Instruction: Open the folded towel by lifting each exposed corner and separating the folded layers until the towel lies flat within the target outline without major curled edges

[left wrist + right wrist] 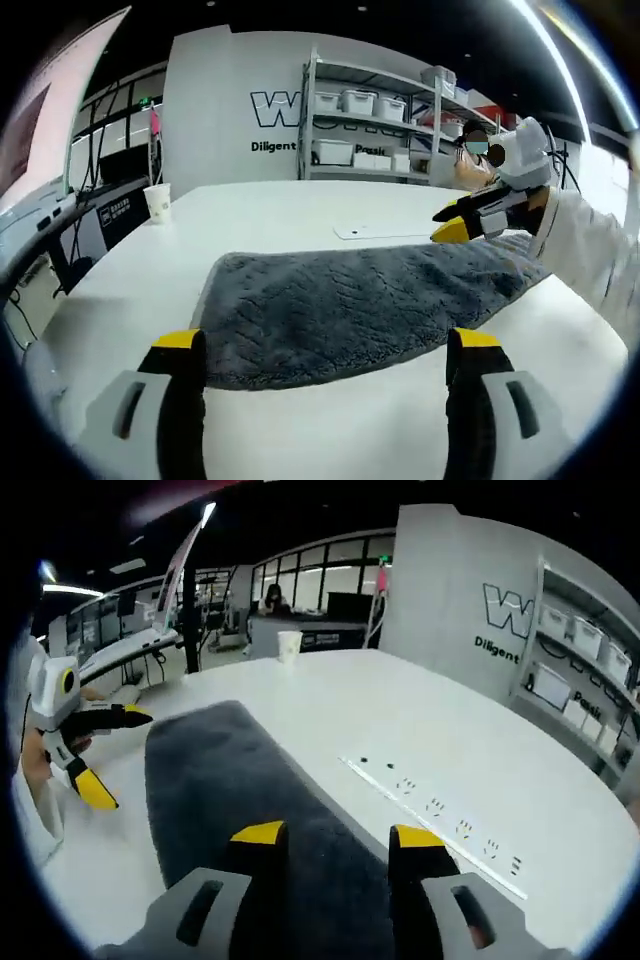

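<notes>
A grey folded towel lies as a long band on the white table. My left gripper is open wide, its yellow-tipped jaws just short of the towel's near edge, nothing between them. From the right, my right gripper hovers over the towel's far end, held by a hand in a white sleeve. In the right gripper view the towel runs away from me under my right gripper, which is open and low over the towel. The left gripper stands open beyond the towel's left edge.
A paper cup stands near the table's far edge. A flat white strip lies on the table beside the towel. Shelves with boxes and a seated person are behind the table.
</notes>
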{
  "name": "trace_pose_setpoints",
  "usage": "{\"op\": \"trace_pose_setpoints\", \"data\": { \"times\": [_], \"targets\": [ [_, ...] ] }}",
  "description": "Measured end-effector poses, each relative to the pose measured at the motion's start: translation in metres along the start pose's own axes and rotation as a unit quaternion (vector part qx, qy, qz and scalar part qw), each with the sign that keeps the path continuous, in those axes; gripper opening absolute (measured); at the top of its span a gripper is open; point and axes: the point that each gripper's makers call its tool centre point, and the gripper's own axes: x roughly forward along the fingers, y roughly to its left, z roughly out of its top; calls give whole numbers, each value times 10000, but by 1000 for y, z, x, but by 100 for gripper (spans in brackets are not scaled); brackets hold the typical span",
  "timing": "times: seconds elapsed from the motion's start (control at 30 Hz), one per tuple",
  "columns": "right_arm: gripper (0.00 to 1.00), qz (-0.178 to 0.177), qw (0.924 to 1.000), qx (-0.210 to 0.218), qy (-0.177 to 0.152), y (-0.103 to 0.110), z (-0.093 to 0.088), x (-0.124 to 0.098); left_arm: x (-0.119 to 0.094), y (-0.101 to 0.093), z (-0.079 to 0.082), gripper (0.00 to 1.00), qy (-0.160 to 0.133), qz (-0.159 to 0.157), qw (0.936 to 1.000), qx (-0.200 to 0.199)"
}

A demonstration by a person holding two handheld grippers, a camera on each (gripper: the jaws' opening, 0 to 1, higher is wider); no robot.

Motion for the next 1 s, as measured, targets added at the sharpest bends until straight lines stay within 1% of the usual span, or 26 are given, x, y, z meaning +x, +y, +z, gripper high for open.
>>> {"op": "trace_pose_setpoints", "data": {
  "times": [0.03, 0.17, 0.27, 0.37, 0.43, 0.47, 0.53, 0.6, 0.67, 0.73, 0.8, 0.87, 0.93, 1.0],
  "targets": [
    [30, 62, 9999, 74, 61, 2, -3, 6, 0, 1, 0, 99, -1, 6, 10000, -16],
    [25, 120, 9993, 124, 317, 4, -16, 23, 0, 2, -1, 99, 1, 21, 10000, -44],
    [16, 150, 9988, 199, 412, 6, -23, 29, 1, 2, -2, 99, 22, 16, 10000, -49],
    [13, 169, 9988, 216, 418, 7, -25, 30, 1, 2, -2, 99, 20, 25, 10000, -49],
    [8, 195, 9989, 58, 418, 9, -25, 27, 1, 2, -3, 99, 25, 28, 10000, -57],
    [0, 228, 9989, -53, 398, 11, -25, 25, 1, 2, -4, 99, 35, 36, 10000, -53],
    [0, 168, 9988, -281, 369, 9, -23, 23, 1, 3, -4, 99, 34, 43, 10000, -58],
    [0, 157, 9983, -396, 408, 12, -24, 21, 1, 3, -4, 99, 31, 47, 10000, -73],
    [0, 126, 9966, -681, 443, 16, -23, 19, 0, 4, -5, 99, 36, 59, 9999, -81],
    [0, 102, 9960, -763, 464, 17, -24, 18, 0, 4, -5, 99, 35, 69, 9999, -91],
    [0, 56, 9964, -756, 368, 18, -20, 13, 0, 5, -5, 99, 27, 73, 9999, -102],
    [0, -44, 9965, -817, 153, 17, -12, 6, -1, 5, -5, 99, 27, 77, 9999, -106],
    [0, -103, 9949, -1003, 43, 19, -7, 0, -1, 5, -4, 99, 27, 81, 9999, -112],
    [0, -258, 9903, -1360, -72, 19, -1, -9, -1, 5, -5, 99, 26, 87, 9999, -118]
  ]
}}
